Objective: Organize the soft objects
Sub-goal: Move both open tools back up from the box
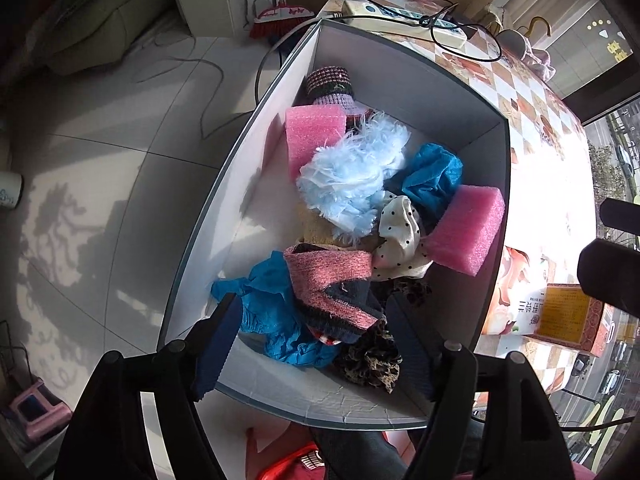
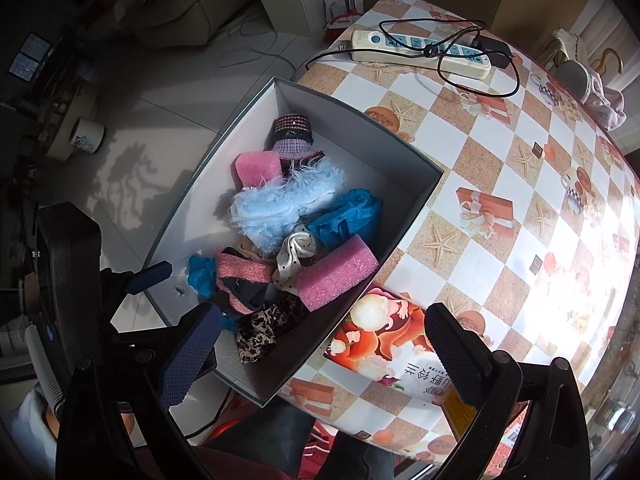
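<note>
A grey open box (image 1: 400, 80) holds a heap of soft things: two pink foam blocks (image 1: 316, 132) (image 1: 466, 228), a pale blue fluffy piece (image 1: 352, 176), blue cloths (image 1: 432, 176), a polka-dot cloth (image 1: 400, 232), a pink and navy knitted sock (image 1: 332, 280), a leopard-print scrunchie (image 1: 372, 360) and a purple knitted piece (image 1: 332, 88). My left gripper (image 1: 316, 340) points down over the box's near end. It is open, and the sock and a blue cloth lie loose between its fingers. My right gripper (image 2: 324, 356) stands wide open above the box's near right corner (image 2: 280, 380), holding nothing.
The box sits at the edge of a table with a checked cloth (image 2: 520, 160). A flowered packet (image 2: 384, 344) lies right beside the box. A power strip (image 2: 420, 50) with black cables lies at the far end. A mug (image 2: 88, 136) stands on the tiled floor.
</note>
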The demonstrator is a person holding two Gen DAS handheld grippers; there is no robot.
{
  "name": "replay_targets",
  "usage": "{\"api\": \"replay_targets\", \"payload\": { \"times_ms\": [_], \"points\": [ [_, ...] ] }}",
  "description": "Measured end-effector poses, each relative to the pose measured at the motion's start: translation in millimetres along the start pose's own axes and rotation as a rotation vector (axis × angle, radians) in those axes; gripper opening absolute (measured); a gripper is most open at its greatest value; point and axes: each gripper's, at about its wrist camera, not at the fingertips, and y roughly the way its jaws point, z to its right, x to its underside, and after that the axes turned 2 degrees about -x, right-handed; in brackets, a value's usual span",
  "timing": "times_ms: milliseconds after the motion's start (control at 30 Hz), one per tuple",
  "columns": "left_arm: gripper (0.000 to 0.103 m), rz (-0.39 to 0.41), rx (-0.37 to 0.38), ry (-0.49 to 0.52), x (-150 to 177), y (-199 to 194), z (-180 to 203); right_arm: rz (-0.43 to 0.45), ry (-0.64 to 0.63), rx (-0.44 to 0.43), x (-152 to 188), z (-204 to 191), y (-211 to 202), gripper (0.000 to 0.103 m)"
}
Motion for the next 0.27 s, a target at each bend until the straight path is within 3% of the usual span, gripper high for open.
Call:
{"api": "replay_targets", "payload": {
  "times_ms": [167,267],
  "points": [
    [0.08,0.01,0.001,-0.014,0.8,0.3,-2.5,-0.001,-0.001,-0.001,0.3,-0.2,0.3,0.102],
    [0.08,0.062,0.057,-0.016,1.5,-7.5,-4.4,-0.001,-0.001,0.0,0.4,0.0,0.3,0.102]
  ]
}}
